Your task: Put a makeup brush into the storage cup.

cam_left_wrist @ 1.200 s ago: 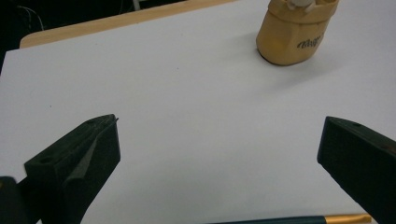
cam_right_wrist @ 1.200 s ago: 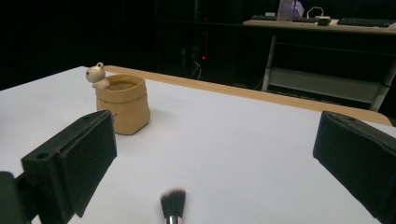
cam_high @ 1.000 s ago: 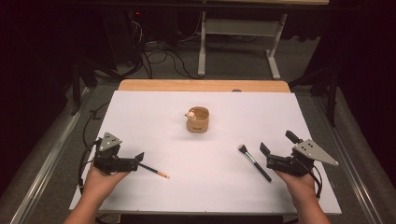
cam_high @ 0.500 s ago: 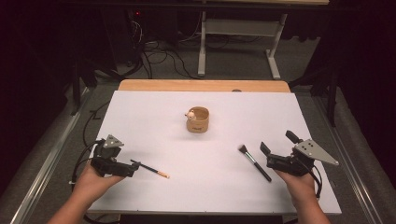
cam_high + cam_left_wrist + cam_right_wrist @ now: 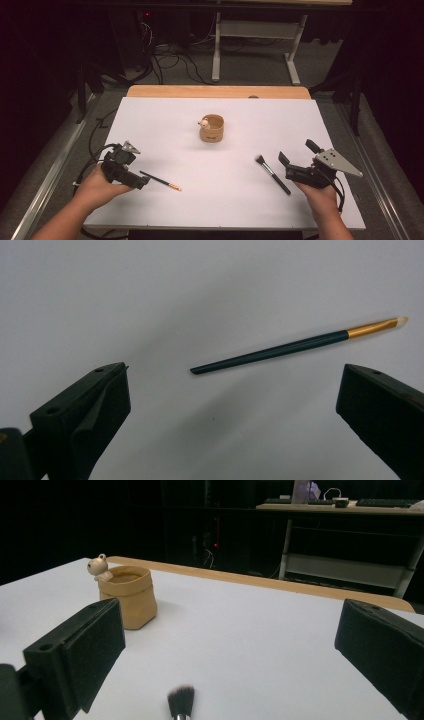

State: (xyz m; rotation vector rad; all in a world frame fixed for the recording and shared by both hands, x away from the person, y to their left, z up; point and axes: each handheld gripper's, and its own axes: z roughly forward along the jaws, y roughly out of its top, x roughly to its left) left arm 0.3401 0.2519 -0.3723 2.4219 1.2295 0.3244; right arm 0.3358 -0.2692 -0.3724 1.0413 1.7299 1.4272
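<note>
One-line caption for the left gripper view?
Open left gripper above a thin dark brush with gold ferrule, lying untouched on the white table.

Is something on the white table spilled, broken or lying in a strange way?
Nothing stands out. The tan cup with a small frog figure stands upright; the thin dark brush with gold ferrule and the black makeup brush lie flat, apart.

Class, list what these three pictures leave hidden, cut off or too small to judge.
1. Makeup brush: right gripper view, its handle is cut off by the bottom edge.
2. Cup: high view, the inside is too small to tell; right gripper view, the rim hides it.
3. Left gripper: high view, its body hides whether it touches the thin brush.
</note>
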